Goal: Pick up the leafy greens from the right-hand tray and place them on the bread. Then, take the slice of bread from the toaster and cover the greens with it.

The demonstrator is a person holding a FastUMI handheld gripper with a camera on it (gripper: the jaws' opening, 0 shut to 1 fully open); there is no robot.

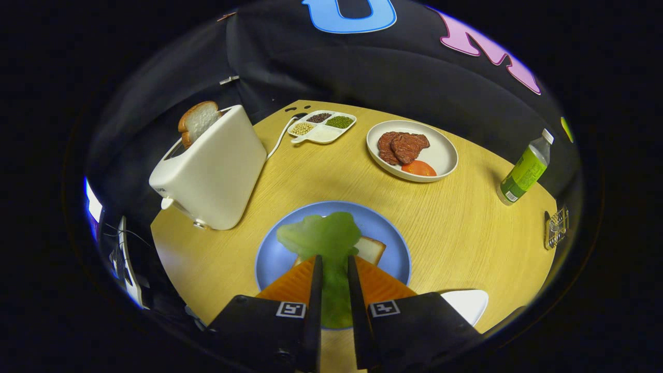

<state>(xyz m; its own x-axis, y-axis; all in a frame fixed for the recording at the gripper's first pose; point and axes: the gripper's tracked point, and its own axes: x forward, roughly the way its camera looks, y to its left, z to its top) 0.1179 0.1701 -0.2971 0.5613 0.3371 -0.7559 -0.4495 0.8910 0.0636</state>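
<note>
Here your gripper [334, 261] hangs over the blue plate [391, 241] at the near side of the round bench [466, 223]. The jaws stand nearly together and pinch the greens [323, 235] between them: a strip of leaf runs down the narrow gap, and the broad, ruffled part fans out just ahead of the fingertips. The greens lie over the bread [371, 249] on the plate; you see one pale corner of that slice with its crust beside the right finger, the rest being hidden under the leaf and the fingers. Whether the leaf touches the slice cannot be told.

Left of the plate and beyond it stands the toaster [210, 171], its cord [277, 140] trailing toward the back of the bench. A second slice [197, 122] stands upright in its slot, the upper half clear of the top.

At the far edge of the bench, just beyond the toaster, you see a small divided dish [323, 135] with three kinds of dried beans or grains in separate compartments. To its right lies the white plate [443, 155], which carries two pieces of brown meat [401, 146] and, touching them on the near side, a tomato slice [418, 168].

Well apart at the right rim of the bench stands a bottle [524, 171] with a green label. Near it, toward you, sits a small clear object [557, 228].
</note>
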